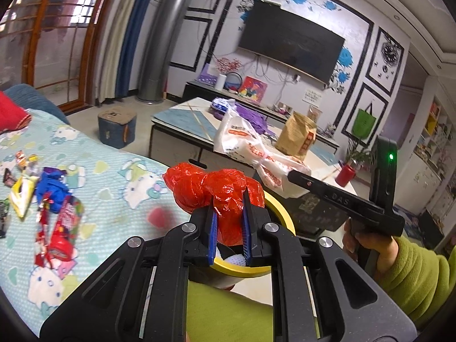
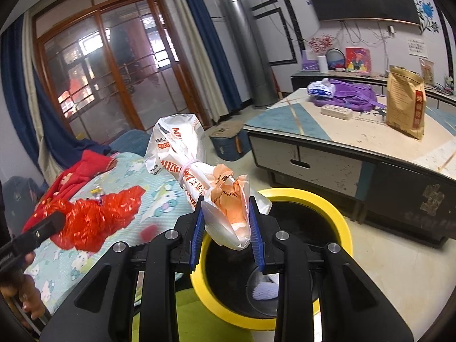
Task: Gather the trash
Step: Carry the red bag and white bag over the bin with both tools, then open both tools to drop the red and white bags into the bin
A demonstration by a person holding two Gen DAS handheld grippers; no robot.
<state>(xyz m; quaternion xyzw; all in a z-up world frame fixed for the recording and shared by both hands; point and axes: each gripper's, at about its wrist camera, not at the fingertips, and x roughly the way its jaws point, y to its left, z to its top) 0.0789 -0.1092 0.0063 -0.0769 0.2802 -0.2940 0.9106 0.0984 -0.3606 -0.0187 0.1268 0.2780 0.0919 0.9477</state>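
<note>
Two bags gripped: left gripper (image 1: 230,225) clamps red bag (image 1: 216,189), right gripper (image 2: 228,229) clamps white bag (image 2: 199,171), above yellow bin (image 2: 339,213). Wrappers (image 1: 48,196) remain at 9 o'clock.

wrist views, close, sharing yellow bin (image 2: 339,213)

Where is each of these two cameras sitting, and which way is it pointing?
Left wrist view: rides on the left gripper, looking along its fingers at a red plastic bag they pinch, wrappers on the bed beyond; the right hand in a green sleeve shows.

Right wrist view: rides on the right gripper, pinching a white plastic bag above the yellow-rimmed bin; left-hand fingers show.

Both share both bags, bin, bed and coffee table.
</note>
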